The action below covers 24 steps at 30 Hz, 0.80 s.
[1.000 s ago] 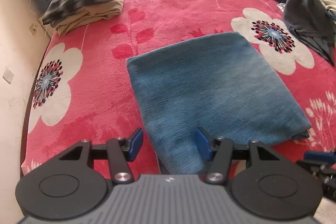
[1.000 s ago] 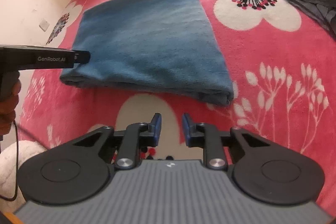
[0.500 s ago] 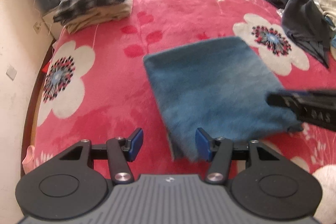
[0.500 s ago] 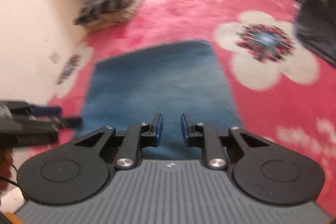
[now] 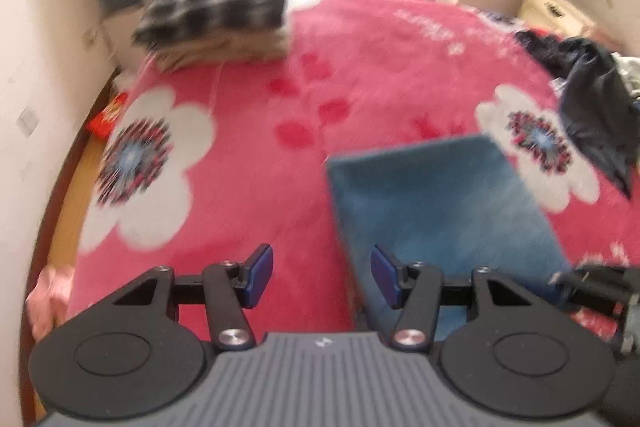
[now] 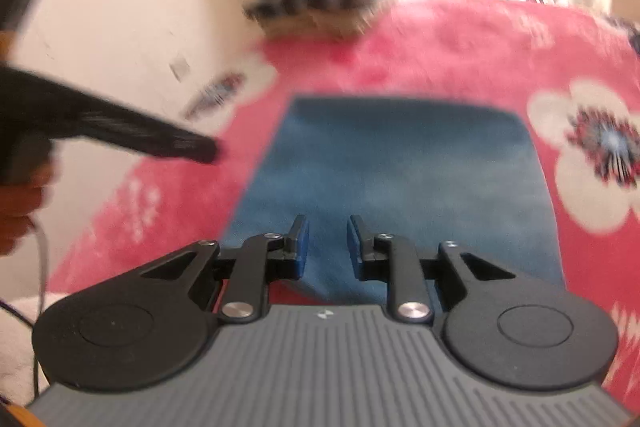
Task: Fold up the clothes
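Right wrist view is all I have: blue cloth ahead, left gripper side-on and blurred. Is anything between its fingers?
Observer: No. The left gripper is open, and only red blanket shows in the gap; the blue cloth starts behind its right finger.
Operator: More clothes to fold?
Observer: Yes, a dark heap lies at the blanket's far right.
Operator: Anything on the other side?
Observer: A pink cloth sits at the near left edge.
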Available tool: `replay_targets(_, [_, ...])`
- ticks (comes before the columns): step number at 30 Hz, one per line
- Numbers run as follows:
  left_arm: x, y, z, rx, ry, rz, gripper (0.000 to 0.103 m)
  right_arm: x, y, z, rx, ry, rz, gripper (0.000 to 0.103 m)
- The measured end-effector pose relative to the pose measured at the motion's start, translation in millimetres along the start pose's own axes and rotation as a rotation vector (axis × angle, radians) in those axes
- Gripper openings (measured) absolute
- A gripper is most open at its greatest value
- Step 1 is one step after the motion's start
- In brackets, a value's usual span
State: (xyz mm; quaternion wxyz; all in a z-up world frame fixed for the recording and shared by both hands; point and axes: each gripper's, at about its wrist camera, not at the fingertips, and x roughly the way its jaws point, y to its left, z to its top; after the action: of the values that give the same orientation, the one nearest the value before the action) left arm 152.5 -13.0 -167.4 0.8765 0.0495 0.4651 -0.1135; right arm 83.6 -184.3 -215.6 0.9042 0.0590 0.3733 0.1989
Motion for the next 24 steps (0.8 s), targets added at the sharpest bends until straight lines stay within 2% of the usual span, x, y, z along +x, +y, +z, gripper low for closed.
replay_targets(2, [11, -11, 9, 0.033, -0.024, -0.033, 0.055, 9, 7, -4, -0.02, 0.02, 0.037, 0.021])
replay_targets(5, [40, -31, 19, 0.095, -0.003, -0.052, 0.053, 35, 12, -22, -0.036, 0.104, 0.047, 0.02])
replay_targets(8, [68, -43, 23, 0.139, 0.027, -0.044, 0.05, 34, 16, -26, -0.08, 0.087, 0.044, 0.02])
replay_targets(13, [92, -47, 22, 0.15, 0.063, -0.031, 0.051, 32, 10, -29, -0.039, 0.071, 0.062, 0.02])
replay_targets(24, [100, -39, 18, 0.103, 0.067, -0.04, 0.055, 35, 12, -35, -0.069, 0.037, 0.065, 0.02])
